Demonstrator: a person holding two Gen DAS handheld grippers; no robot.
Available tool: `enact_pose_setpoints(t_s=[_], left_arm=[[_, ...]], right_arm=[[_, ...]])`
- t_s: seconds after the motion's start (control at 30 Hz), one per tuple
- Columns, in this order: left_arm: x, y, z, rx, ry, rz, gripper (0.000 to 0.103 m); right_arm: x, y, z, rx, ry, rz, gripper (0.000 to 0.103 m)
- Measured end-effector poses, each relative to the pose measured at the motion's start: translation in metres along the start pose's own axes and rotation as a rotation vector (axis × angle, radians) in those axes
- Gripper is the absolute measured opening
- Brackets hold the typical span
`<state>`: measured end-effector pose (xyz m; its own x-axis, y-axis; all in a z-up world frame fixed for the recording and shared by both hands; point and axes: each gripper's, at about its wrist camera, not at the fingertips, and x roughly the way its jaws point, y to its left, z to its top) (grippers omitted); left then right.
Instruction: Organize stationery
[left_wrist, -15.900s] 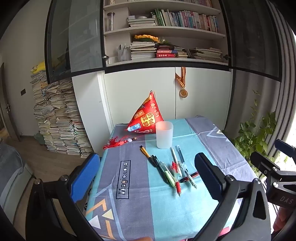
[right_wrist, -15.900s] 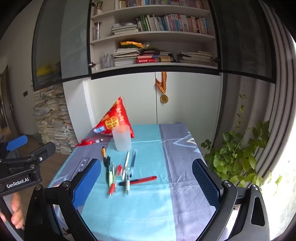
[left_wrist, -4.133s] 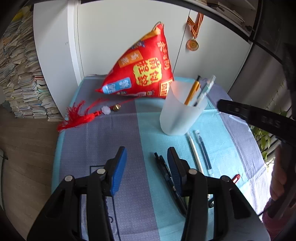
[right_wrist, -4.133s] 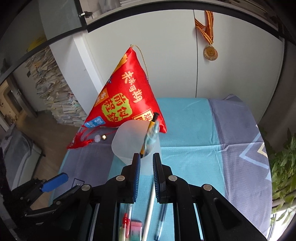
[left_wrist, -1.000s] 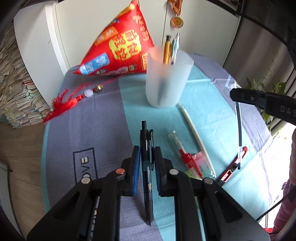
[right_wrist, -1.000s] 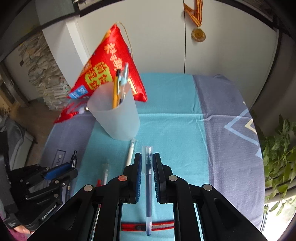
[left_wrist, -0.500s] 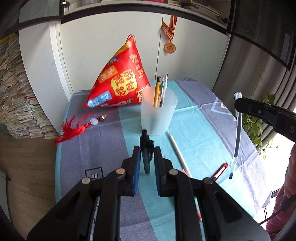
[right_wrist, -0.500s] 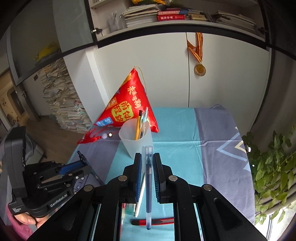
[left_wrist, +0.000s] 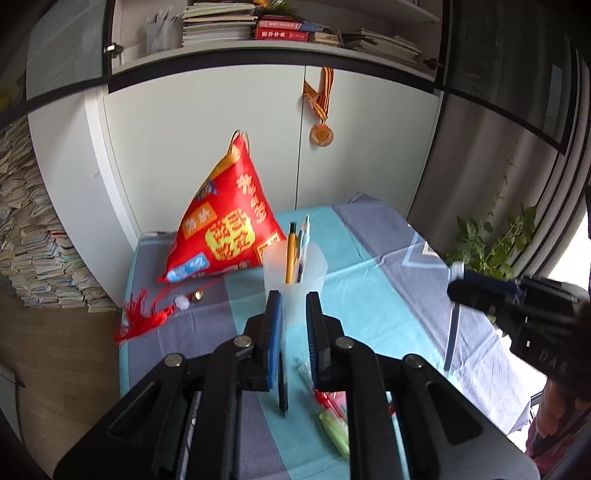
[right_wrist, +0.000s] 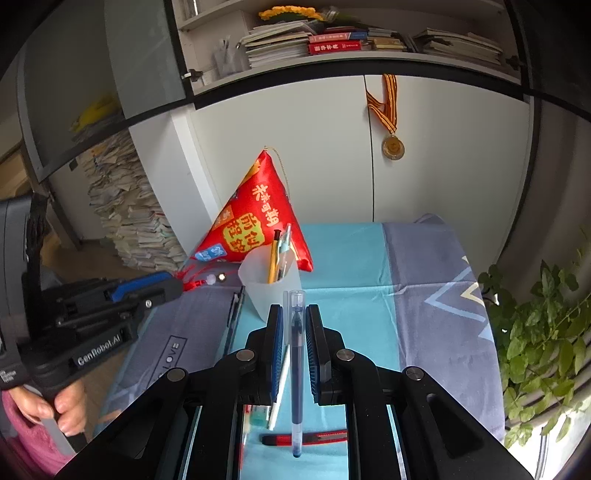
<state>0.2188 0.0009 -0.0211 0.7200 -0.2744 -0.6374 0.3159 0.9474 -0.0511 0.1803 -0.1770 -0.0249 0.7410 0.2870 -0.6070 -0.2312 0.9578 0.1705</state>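
Observation:
A frosted plastic cup (left_wrist: 295, 275) (right_wrist: 271, 295) stands mid-table with a yellow pen (left_wrist: 290, 254) and a pale blue pen in it. My left gripper (left_wrist: 294, 300) is shut on a black pen (left_wrist: 282, 389) that hangs tip down, above the table and just short of the cup. The right wrist view shows this gripper (right_wrist: 168, 290) left of the cup with the black pen (right_wrist: 233, 321) dangling. My right gripper (right_wrist: 295, 312) is shut on a blue pen (right_wrist: 296, 373), held upright in the air before the cup. In the left wrist view it (left_wrist: 460, 286) is at the right.
A red pyramid-shaped bag (left_wrist: 221, 229) and a red tassel (left_wrist: 144, 317) lie behind and left of the cup. A white pen (right_wrist: 279, 384), a red utility knife (right_wrist: 306, 437) and red and green pens (left_wrist: 332, 417) lie on the cloth. A plant (right_wrist: 535, 332) stands past the table's right edge.
Both grippers have risen with their pens, which now hang clear of the table. The cup sits lower and smaller in both views, and more of the cabinet shows.

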Motion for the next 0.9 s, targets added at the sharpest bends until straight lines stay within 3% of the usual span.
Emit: enact_pose_setpoints(t_s=[0.13, 0.37, 0.53, 0.77, 0.83, 0.9], left_arm=[[0.018, 0.002, -0.001, -0.005, 0.046, -0.007, 0.012], [0.097, 0.014, -0.038, -0.036, 0.274, 0.040, 0.017], [0.139, 0.019, -0.049, -0.091, 0.372, 0.033, 0.036], [0.165, 0.017, -0.049, -0.106, 0.397, 0.083, 0.032], [0.165, 0.019, -0.048, -0.100, 0.384, 0.103, 0.015], [0.164, 0.024, -0.048, -0.129, 0.388, 0.080, 0.013]], right_arm=[[-0.004, -0.006, -0.003, 0.012, -0.001, -0.006, 0.013], [0.002, -0.021, -0.009, 0.051, 0.018, -0.020, 0.013], [0.010, -0.021, -0.014, 0.051, 0.041, -0.011, 0.013], [0.013, -0.030, -0.016, 0.074, 0.055, -0.026, 0.013], [0.013, -0.031, -0.017, 0.074, 0.056, -0.029, 0.013], [0.014, -0.031, -0.017, 0.075, 0.056, -0.029, 0.013]])
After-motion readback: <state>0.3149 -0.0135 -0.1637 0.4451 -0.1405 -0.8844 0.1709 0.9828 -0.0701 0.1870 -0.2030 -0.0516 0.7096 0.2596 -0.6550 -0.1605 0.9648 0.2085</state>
